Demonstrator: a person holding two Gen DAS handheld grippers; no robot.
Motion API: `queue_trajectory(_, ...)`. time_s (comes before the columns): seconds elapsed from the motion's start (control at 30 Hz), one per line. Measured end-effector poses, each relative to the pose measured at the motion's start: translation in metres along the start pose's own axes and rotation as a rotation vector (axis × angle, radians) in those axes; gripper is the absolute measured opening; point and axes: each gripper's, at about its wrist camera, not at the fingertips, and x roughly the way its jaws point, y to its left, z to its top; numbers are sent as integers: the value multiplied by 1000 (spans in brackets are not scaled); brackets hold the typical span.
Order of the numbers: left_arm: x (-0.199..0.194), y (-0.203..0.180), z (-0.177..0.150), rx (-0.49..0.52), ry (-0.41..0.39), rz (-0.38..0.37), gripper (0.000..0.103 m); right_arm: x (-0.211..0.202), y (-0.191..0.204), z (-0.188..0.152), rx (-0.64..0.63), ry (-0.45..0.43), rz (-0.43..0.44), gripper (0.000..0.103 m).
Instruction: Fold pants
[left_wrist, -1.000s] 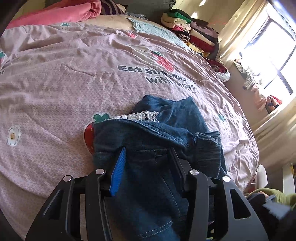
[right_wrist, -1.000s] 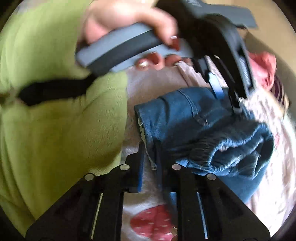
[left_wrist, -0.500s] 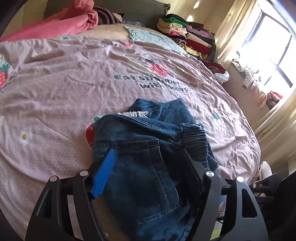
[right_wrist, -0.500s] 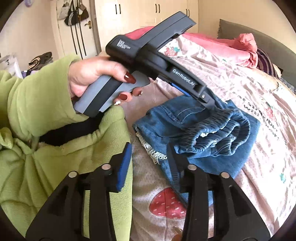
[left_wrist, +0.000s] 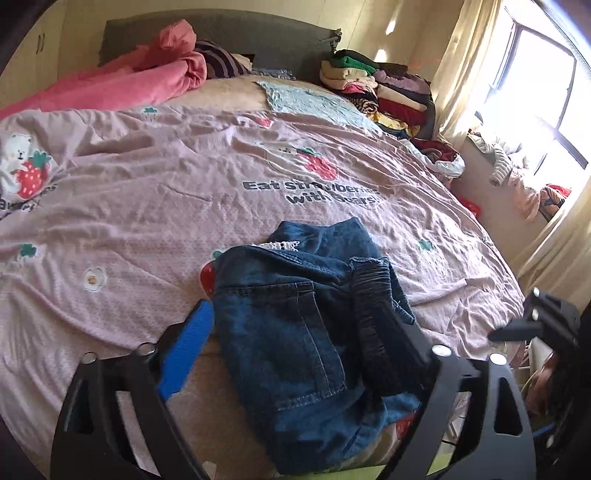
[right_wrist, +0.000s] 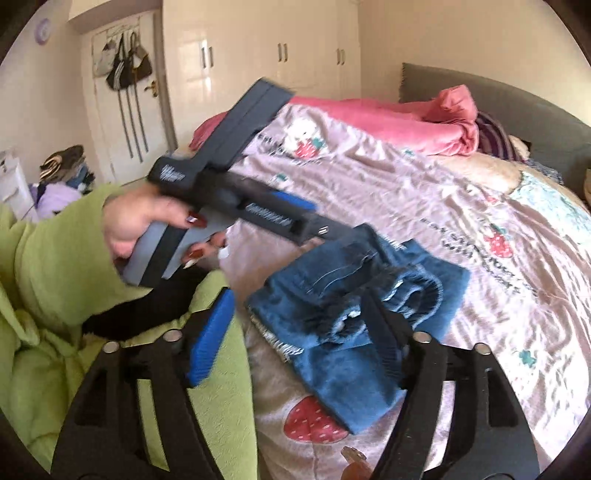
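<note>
The blue denim pants (left_wrist: 306, 325) lie folded in a small bundle on the pink bedspread (left_wrist: 147, 206), near the bed's front edge. They also show in the right wrist view (right_wrist: 354, 306). My left gripper (left_wrist: 299, 347) is open and raised above the bundle, fingers spread to either side of it, holding nothing. It shows from the side in the right wrist view (right_wrist: 321, 230), held by a hand in a green sleeve. My right gripper (right_wrist: 299, 328) is open and empty, just above the bundle's near edge.
A pink blanket (left_wrist: 122, 81) lies at the head of the bed. A stack of folded clothes (left_wrist: 376, 88) sits at the far right corner. A window (left_wrist: 546, 110) with curtains is on the right. A door and wardrobes (right_wrist: 258, 51) stand behind the person.
Both grippers opened, let go of the pants and drew back. The folded bundle stays on the bed.
</note>
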Motion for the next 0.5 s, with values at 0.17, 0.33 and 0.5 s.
queue_trajectory(0.17,-10,0,-5,-4,-19,8,97,-7,-14,5,55,-39,-69,76)
queue_trajectory(0.33,-13,1,-11,5,-24,39,98,-4,-38,1,164,-45,-154,79)
queue_trajectory(0.5,-3,8,-18,-14,2,52,98,7,-69,-8,296,-33,-193,79)
